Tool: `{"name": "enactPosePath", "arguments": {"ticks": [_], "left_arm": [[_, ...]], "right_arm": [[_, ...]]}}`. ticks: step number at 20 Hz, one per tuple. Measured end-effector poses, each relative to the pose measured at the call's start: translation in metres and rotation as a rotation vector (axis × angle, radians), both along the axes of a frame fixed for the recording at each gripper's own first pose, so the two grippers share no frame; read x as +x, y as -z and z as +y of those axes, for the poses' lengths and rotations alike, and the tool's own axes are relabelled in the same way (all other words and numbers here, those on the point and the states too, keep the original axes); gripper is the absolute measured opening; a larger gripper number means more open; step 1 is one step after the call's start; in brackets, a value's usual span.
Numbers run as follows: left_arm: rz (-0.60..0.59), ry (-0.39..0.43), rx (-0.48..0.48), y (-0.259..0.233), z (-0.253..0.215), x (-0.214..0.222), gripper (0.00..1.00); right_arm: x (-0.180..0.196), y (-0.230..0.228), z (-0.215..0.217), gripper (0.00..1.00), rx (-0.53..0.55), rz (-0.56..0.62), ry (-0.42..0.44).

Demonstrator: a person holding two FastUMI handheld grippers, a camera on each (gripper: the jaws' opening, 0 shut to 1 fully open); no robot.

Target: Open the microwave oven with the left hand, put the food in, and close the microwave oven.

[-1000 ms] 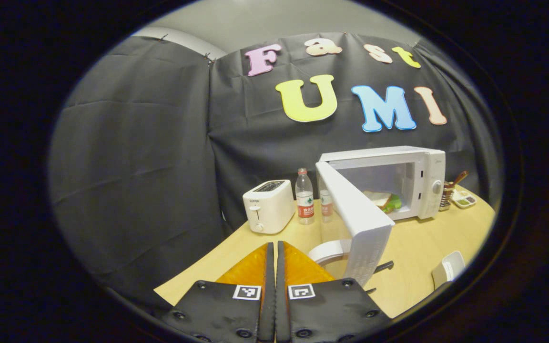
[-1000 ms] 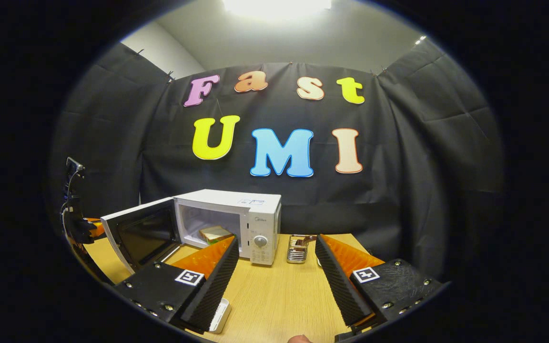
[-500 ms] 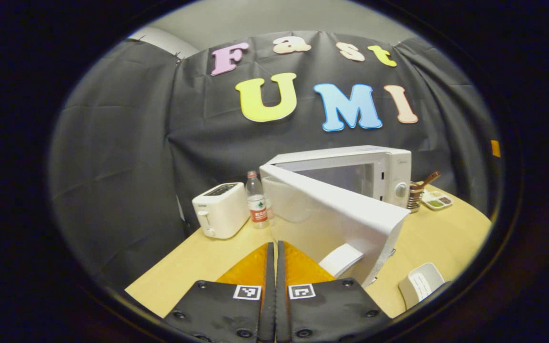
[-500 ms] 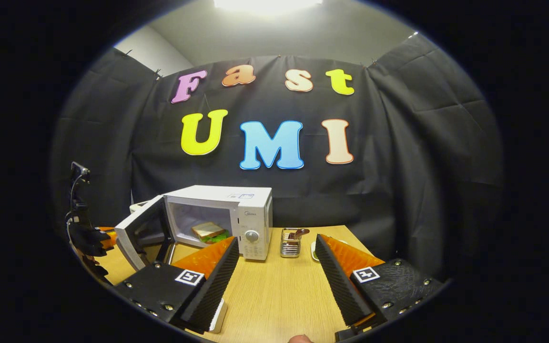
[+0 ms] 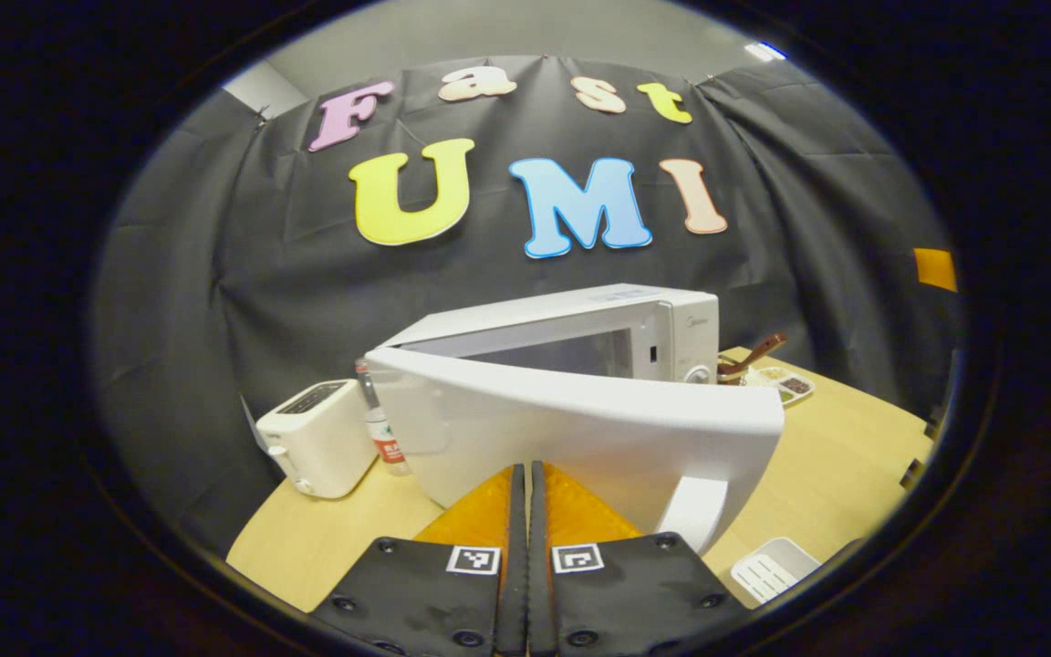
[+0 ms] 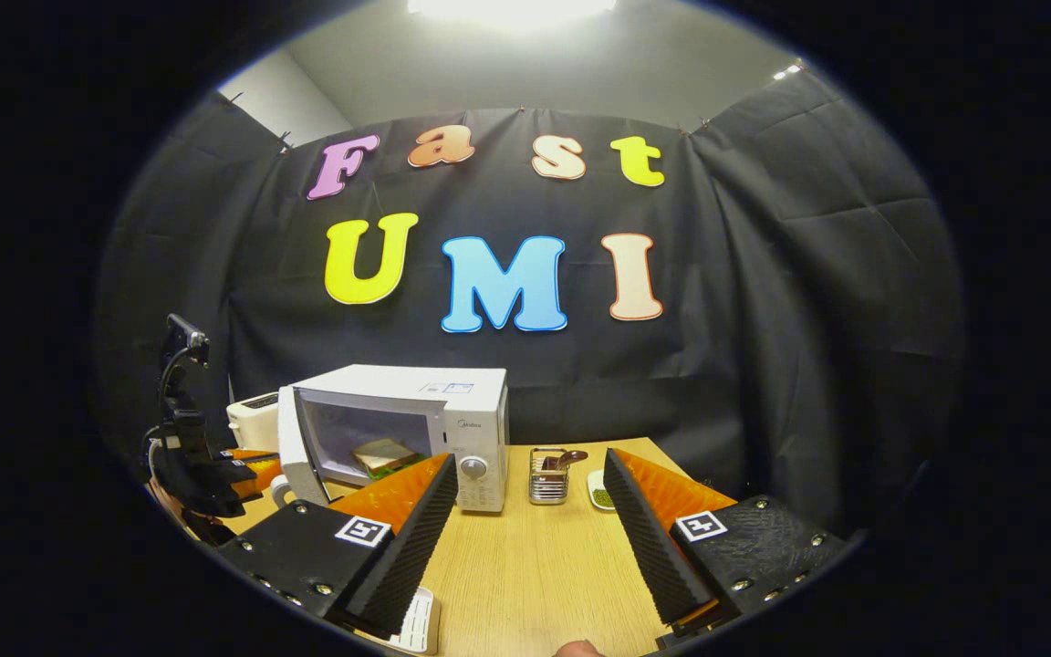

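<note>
- Left gripper: fingers pressed together, nothing between them, tips right up against outer face of microwave door (actual contact hard to confirm). Also seen from right gripper view at table's left edge, just beside the door.
- Microwave oven: white, standing toward the table's back edge, left of centre in right gripper view. Door partly open, swung roughly halfway toward the cavity; curved white handle on the door's free end.
- Food: sandwich lying inside the cavity, green filling visible at its edge, seen through the gap between door and body.
- Right gripper: fingers spread wide apart, holding nothing, hovering above the table's front part, well apart from the oven.
- Toaster: white, near table's back left corner, left of the oven; bottle with red label between toaster and door, partly hidden.
- Metal utensil holder just right of the oven; small dish beside it with something green.
- White ribbed tray near table's front edge.
</note>
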State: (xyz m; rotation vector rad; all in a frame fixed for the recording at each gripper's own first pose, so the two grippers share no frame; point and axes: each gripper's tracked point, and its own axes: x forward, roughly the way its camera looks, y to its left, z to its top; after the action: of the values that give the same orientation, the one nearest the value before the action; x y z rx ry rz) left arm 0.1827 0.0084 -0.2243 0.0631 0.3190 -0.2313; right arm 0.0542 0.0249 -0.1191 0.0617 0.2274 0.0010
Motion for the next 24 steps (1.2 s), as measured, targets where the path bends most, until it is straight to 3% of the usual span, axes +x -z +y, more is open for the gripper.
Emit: {"name": "enactPosePath", "arguments": {"ticks": [12, 24], "left_arm": [[-0.018, 0.162, -0.021, 0.003, -0.056, 0.08, 0.07], [-0.005, 0.109, -0.009, 0.013, -0.057, 0.14, 0.07]], "right_arm": [[0.007, 0.013, -0.005, 0.98, -0.033, 0.046, 0.13], [0.02, 0.018, -0.004, 0.98, -0.05, 0.071, 0.174]]}}
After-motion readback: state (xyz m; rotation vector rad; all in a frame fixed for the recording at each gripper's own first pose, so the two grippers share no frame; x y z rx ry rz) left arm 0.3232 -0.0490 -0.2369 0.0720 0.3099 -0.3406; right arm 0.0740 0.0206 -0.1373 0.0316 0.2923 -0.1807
